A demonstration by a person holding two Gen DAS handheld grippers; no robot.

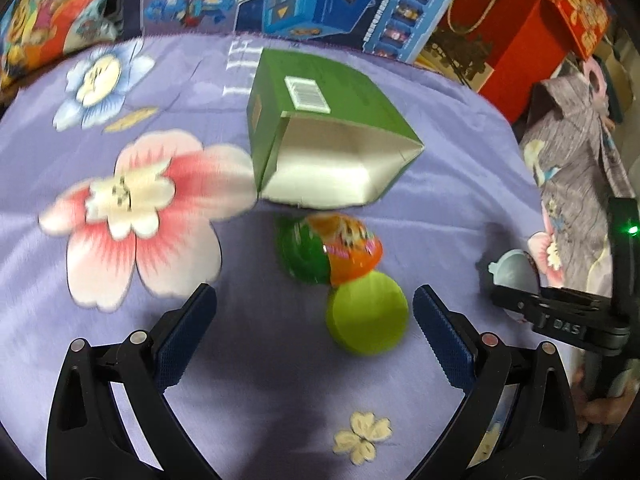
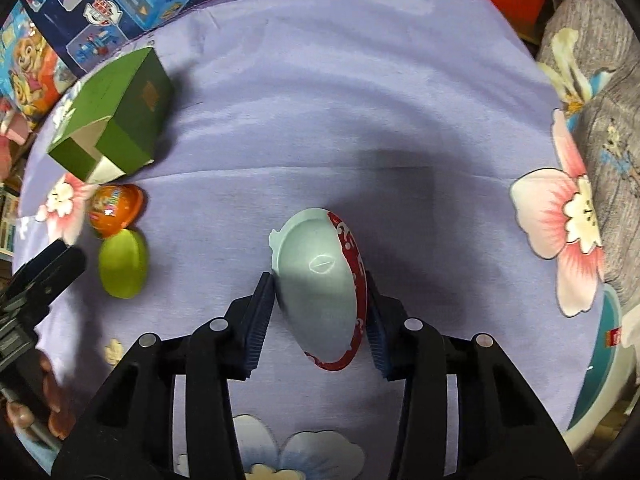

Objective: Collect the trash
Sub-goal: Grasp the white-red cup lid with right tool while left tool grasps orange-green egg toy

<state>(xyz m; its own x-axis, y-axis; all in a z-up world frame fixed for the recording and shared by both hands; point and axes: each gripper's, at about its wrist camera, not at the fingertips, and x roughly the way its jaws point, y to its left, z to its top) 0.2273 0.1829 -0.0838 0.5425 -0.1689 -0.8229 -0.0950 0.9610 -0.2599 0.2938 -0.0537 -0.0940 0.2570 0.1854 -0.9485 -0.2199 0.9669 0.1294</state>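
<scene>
A: Where is the trash?
B: A pale blue egg half (image 2: 320, 280) with a red printed rim sits clamped between the right gripper (image 2: 320, 312) pads, above the purple cloth (image 2: 360, 80).
A: And the left gripper (image 1: 314, 320)?
B: Jaws wide apart, holding nothing, low over the cloth, facing a lime egg half (image 1: 366, 314) touching an orange-green egg (image 1: 332, 250).
A: Any writing?
B: A barcode on the open green box (image 1: 320, 120); its print is unreadable.

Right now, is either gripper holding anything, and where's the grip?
Right gripper holds the pale egg half, pads clamped on its two sides near the red rim. Left gripper is open and empty.
</scene>
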